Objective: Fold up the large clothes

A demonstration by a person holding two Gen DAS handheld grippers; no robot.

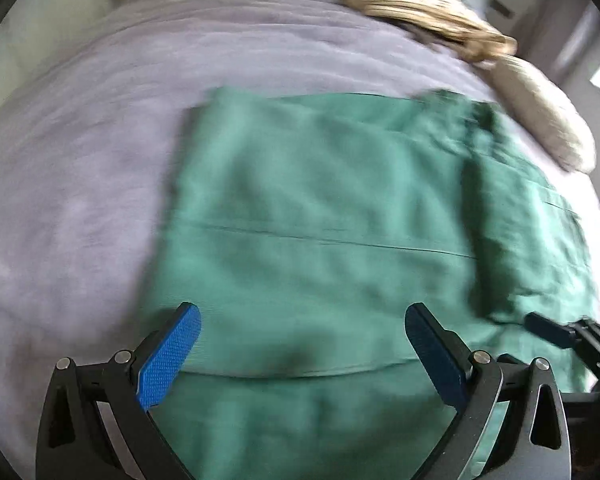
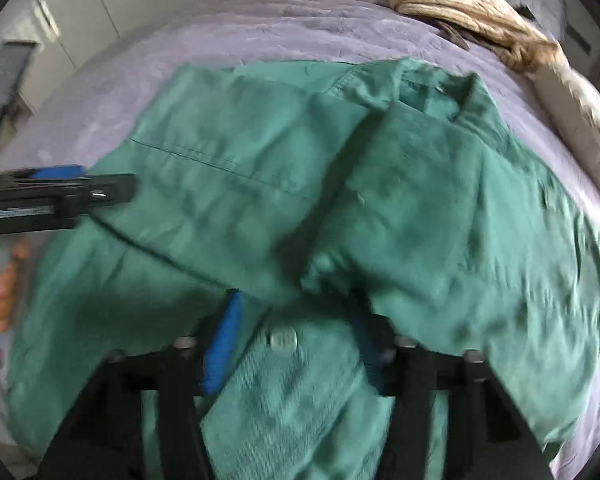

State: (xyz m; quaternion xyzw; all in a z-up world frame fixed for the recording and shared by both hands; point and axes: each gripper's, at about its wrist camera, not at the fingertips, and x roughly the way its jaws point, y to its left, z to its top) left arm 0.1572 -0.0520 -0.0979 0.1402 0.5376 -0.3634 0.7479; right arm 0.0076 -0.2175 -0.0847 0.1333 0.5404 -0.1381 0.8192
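The green shirt (image 2: 340, 184) lies part-folded on the purple bedspread (image 1: 80, 160). The left gripper (image 1: 302, 320) hangs spread and empty; the right gripper (image 2: 296, 344) straddles cloth, seemingly unpinched. Regrip an edge squarely before folding.

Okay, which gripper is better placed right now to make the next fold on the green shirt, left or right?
Probably the right gripper: green shirt fabric near a button already lies between its open jaws, beside the folded-over sleeve. The left gripper hangs open above flat cloth at the shirt's other side, with no edge between its fingers.
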